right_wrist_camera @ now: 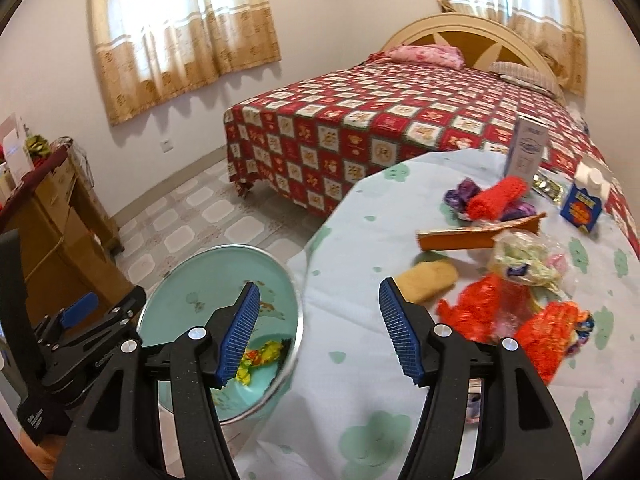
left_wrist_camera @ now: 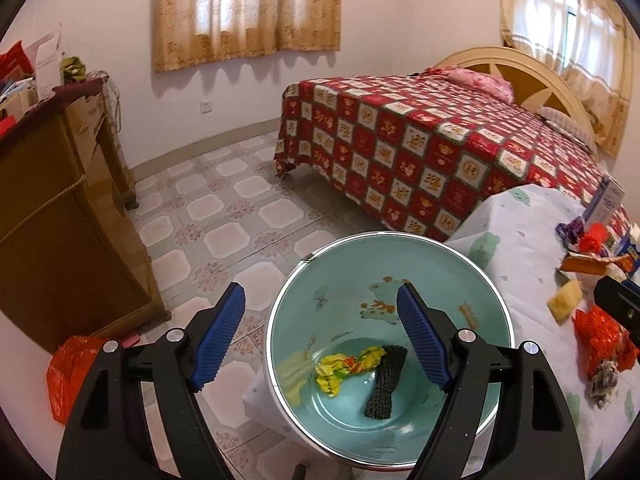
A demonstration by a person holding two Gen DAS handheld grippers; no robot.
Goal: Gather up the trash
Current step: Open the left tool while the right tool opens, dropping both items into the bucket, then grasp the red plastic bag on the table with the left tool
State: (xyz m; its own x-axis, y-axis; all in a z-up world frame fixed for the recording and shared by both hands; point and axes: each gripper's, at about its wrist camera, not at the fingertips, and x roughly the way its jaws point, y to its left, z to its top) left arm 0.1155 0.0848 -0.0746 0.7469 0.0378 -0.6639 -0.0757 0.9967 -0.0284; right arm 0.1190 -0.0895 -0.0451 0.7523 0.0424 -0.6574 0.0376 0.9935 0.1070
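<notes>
A teal enamel basin [left_wrist_camera: 440, 280] stands beside the table's edge; it holds a yellow wrapper [left_wrist_camera: 344, 364] and a dark knitted piece [left_wrist_camera: 386, 380]. My left gripper [left_wrist_camera: 320, 340] is open and empty above the basin's left rim. My right gripper [right_wrist_camera: 320, 328] is open and empty, over the table edge between the basin [right_wrist_camera: 192, 280] and the trash pile. On the table lie orange-red crumpled wrappers [right_wrist_camera: 480, 312], a yellow sponge [right_wrist_camera: 430, 278], an orange packet [right_wrist_camera: 460, 240], a clear plastic bag [right_wrist_camera: 524, 260] and a red knitted roll [right_wrist_camera: 496, 200].
The table has a pale cloth with green prints [right_wrist_camera: 380, 420]. A white carton [right_wrist_camera: 526, 148] and a blue carton [right_wrist_camera: 586, 204] stand at its far side. A bed with a red checked cover [left_wrist_camera: 420, 152] is behind. A wooden cabinet [left_wrist_camera: 48, 220] and a red bag [left_wrist_camera: 66, 376] are at left.
</notes>
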